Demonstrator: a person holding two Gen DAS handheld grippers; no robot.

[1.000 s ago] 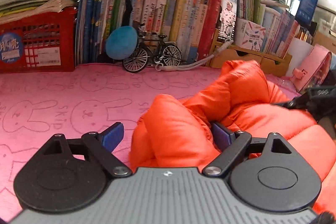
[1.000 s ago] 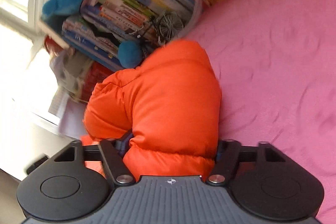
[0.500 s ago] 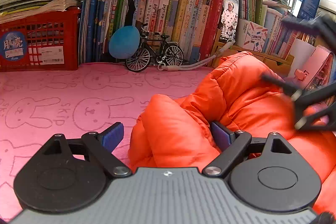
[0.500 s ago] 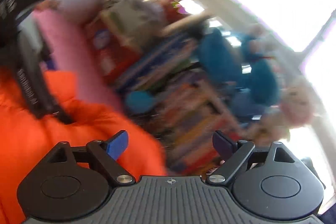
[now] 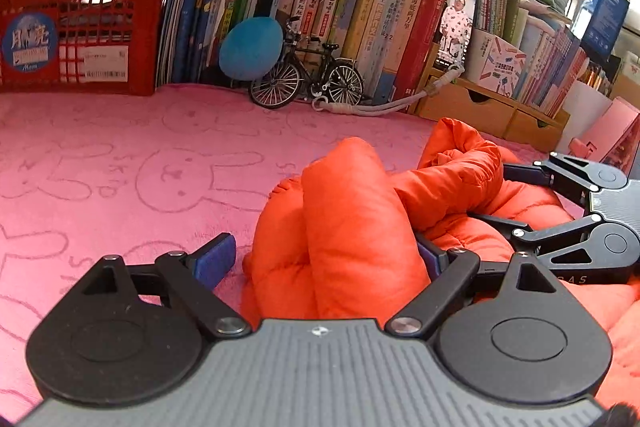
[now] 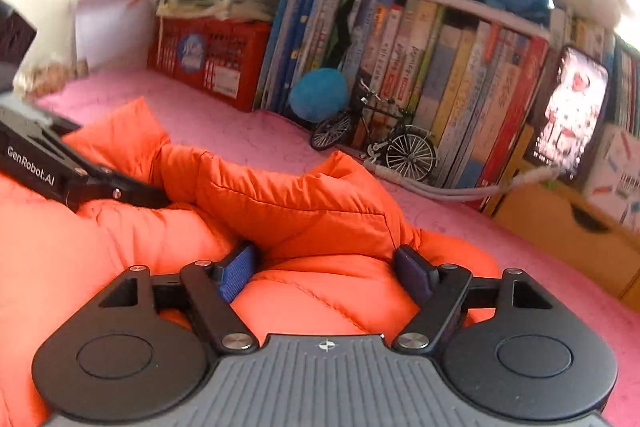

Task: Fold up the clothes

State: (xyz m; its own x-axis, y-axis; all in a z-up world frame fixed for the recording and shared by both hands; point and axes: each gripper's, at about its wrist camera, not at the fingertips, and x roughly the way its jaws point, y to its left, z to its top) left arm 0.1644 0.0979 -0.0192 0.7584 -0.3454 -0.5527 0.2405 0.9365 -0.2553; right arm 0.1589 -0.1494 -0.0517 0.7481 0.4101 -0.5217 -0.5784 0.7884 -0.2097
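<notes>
Left view: your left gripper (image 5: 324, 255) stands wide; jacket (image 5: 352, 227) bulges between, clear of the left pad (image 5: 214, 259). Right view: your right gripper (image 6: 326, 271), just closing, straddles a jacket (image 6: 304, 203) fold on the pink cloth (image 6: 224, 119); grip unclear.

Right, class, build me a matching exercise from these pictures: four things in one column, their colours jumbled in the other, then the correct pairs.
Things:
1. jacket
2. crate
3. model bicycle
4. blanket

Colours:
A. black
B. pink
C. orange
D. red

Pairs: 1-C, 2-D, 3-A, 4-B
</notes>
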